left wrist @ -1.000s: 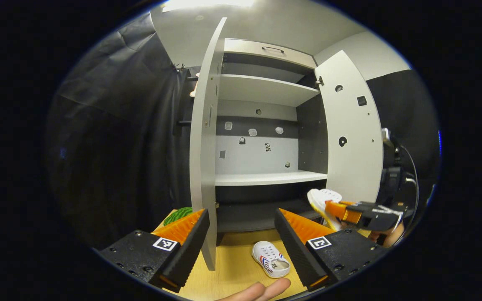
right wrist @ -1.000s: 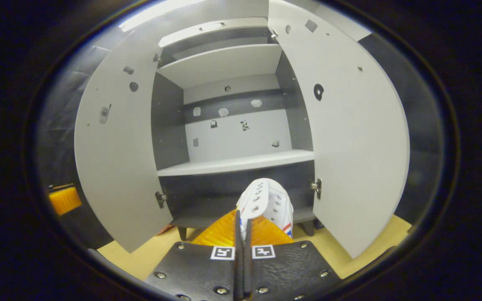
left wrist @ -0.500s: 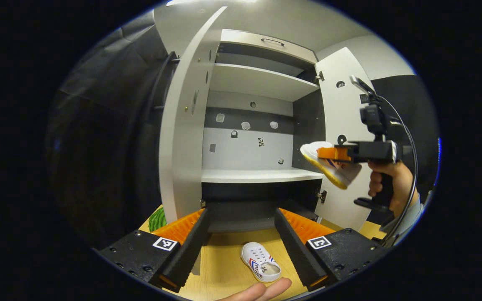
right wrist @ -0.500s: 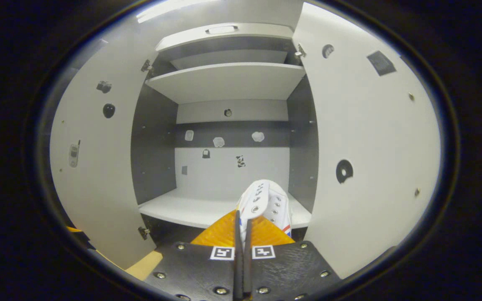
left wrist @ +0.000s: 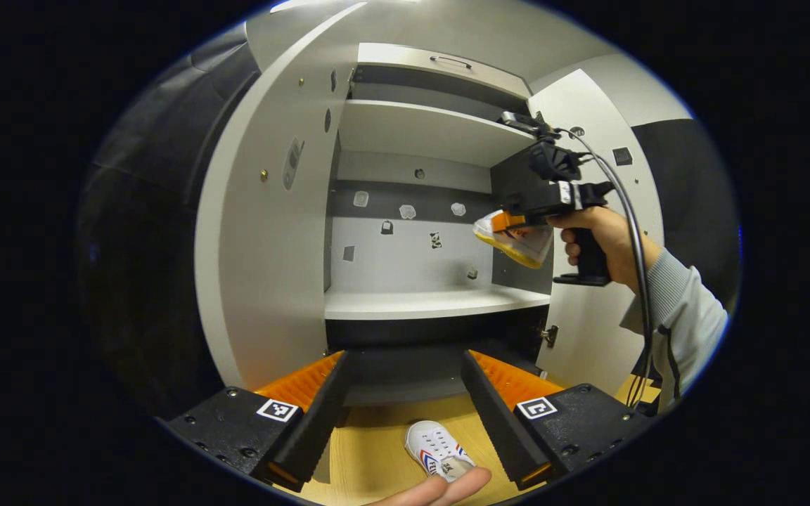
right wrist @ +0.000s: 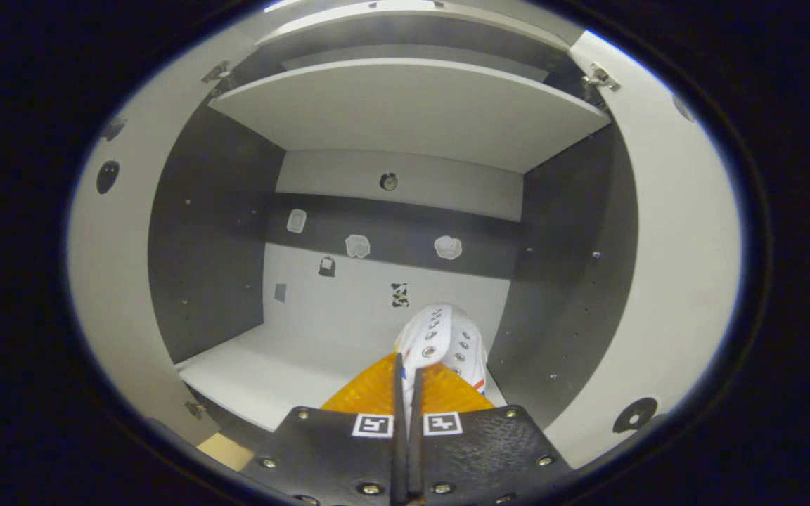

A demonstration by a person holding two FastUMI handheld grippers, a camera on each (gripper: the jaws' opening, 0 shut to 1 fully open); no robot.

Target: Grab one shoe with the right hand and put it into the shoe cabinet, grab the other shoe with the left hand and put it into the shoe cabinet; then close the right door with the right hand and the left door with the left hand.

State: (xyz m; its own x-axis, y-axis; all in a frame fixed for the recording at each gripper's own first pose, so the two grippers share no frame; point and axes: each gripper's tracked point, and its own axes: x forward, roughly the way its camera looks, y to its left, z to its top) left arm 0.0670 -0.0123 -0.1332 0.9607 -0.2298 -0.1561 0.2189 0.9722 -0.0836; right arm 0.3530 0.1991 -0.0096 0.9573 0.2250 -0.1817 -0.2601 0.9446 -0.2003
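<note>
My right gripper is shut on a white shoe, toe pointing into the shoe cabinet's middle compartment above the white shelf. In the left gripper view that same gripper holds the shoe in the air at the cabinet mouth, well above the shelf. My left gripper stands open low in front of the cabinet. The second white shoe lies on the wooden floor between its fingers' line, below them. Both doors, left and right, stand open.
A person's hand and grey sleeve hold the right gripper, with a cable hanging down. A fingertip shows at the bottom edge. Dark side walls close in the compartment; another shelf is above.
The right gripper has carried its shoe up and forward, from in front of the right door into the cabinet mouth. The left gripper has shifted slightly; the floor shoe stays put.
</note>
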